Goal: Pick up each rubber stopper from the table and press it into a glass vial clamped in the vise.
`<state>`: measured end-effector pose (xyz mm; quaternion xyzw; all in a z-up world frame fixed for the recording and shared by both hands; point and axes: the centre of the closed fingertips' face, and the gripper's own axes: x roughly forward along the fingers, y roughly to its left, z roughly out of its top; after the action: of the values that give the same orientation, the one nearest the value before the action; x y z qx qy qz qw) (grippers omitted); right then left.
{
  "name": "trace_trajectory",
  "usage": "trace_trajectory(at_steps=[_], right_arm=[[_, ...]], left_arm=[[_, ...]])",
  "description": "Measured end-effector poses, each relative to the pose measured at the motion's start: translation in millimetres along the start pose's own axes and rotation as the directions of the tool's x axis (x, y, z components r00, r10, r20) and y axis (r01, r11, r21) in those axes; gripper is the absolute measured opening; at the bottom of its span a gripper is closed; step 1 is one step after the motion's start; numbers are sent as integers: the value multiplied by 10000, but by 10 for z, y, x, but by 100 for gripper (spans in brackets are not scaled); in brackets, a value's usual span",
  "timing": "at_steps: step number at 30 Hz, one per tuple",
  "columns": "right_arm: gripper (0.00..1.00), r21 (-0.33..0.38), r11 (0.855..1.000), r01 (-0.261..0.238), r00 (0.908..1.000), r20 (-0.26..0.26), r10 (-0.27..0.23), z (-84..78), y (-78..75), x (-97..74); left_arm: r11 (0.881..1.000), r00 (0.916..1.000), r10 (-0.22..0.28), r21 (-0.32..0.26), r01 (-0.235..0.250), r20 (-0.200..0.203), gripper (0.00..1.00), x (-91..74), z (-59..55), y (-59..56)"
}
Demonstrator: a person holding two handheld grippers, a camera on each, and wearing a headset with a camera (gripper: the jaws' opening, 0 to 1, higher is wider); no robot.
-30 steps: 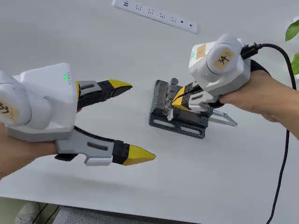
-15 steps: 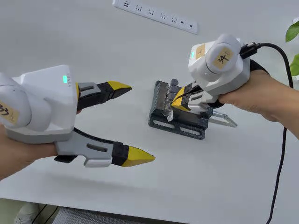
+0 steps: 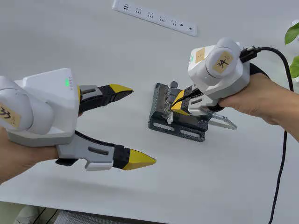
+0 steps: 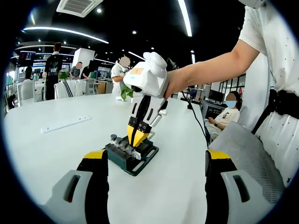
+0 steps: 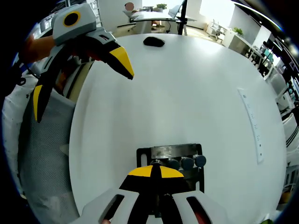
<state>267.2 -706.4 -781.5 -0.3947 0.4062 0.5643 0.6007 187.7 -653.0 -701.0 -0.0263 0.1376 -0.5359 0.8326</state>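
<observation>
A dark vise (image 3: pixel 161 123) stands mid-table and clamps a row of small glass vials. Grey stoppers (image 5: pixel 187 162) cap the vials beside my right gripper's tips. My right gripper (image 3: pixel 177 107) is shut, its yellow tips pointing down onto the row of vials (image 4: pixel 122 142); whatever lies under the tips is hidden. In its own view the right gripper (image 5: pixel 156 171) covers one end of the vise (image 5: pixel 168 151). My left gripper (image 3: pixel 132 124) hovers left of the vise, open and holding nothing. From the left gripper (image 4: pixel 156 156), I see the right gripper (image 4: pixel 136 135) above the vise (image 4: pixel 133 161).
A white power strip (image 3: pixel 156 16) lies at the table's far edge. The vise handle (image 3: pixel 224 122) sticks out to the right. A black cable (image 3: pixel 280 140) trails from the right gripper, and plant leaves (image 3: pixel 293 31) show at the right edge. People sit behind.
The right gripper's shut tips have sunk a little toward the vials. The left gripper has barely shifted and stays open.
</observation>
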Motion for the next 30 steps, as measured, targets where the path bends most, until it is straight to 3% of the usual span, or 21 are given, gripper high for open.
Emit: trace_trajectory(at_steps=[30], right_arm=[[0,-51,9998,-181,9996,-202,179,-6,-27,12]], left_arm=[[10000,10000,21,-64,-21,31,84,12,-19,11]])
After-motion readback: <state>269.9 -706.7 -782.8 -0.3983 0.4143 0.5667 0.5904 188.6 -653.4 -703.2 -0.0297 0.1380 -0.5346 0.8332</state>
